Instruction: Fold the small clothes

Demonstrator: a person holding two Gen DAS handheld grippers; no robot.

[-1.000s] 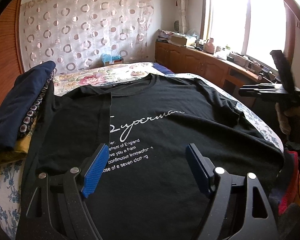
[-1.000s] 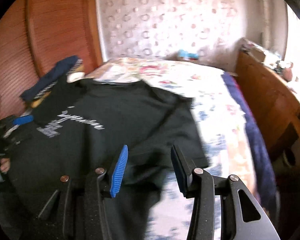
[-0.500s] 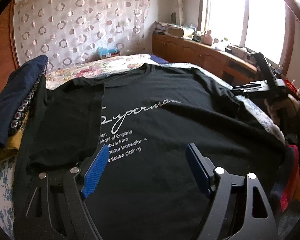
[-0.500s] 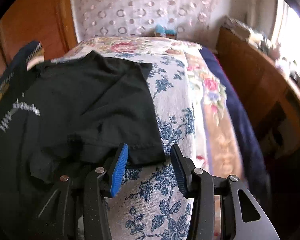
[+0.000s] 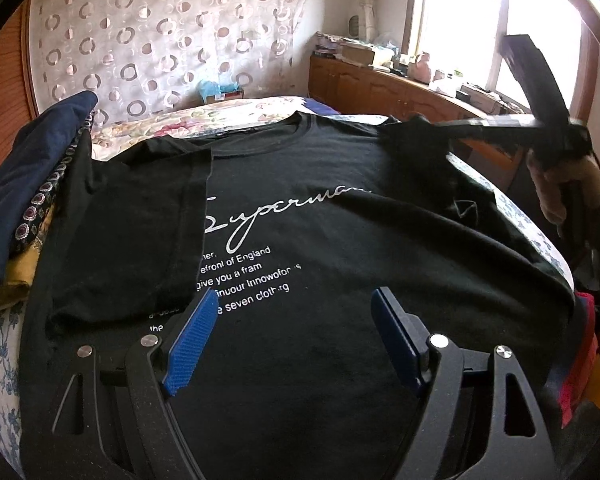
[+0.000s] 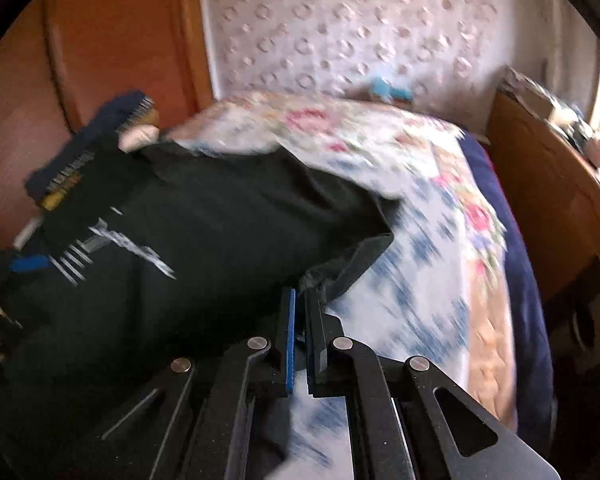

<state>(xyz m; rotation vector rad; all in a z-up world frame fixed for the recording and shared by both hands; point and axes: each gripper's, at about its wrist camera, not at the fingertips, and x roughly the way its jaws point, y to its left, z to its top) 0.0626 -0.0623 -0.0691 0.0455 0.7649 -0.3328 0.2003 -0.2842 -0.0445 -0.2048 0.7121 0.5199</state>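
- Since a second ago, the right gripper (image 6: 300, 300) has gone from half open over the shirt to pinched tight on the sleeve (image 6: 356, 256) of the black T-shirt (image 6: 204, 216), and that sleeve is now lifted off the bed.
- Left wrist view: the left gripper (image 5: 290, 338) hangs over the lower middle of the black T-shirt (image 5: 320, 240) with its two blue pads wide apart and nothing between them.
- The shirt lies flat on the flowery bed cover (image 5: 148, 124), front up, with white writing showing.
- Its left sleeve (image 5: 140, 220) is folded in over the chest, and that fold edge runs straight down beside the writing.
- On the right, a hand (image 5: 560, 188) holds the right gripper (image 5: 440, 126) up, and the shirt's corner is pulled up to it.
- A pile of clothes (image 5: 28, 184) sits at the shirt's left edge, touching it.
- Right wrist view: this picture is blurry.
- The shut pads hold the sleeve edge, and the cloth hangs between them and the shirt.
- Bare bed cover (image 6: 432, 248) lies open to the right of the shirt, up to a dark blue blanket (image 6: 520, 280) along the bed's side.
- A wooden cupboard (image 6: 556, 208) stands past that.
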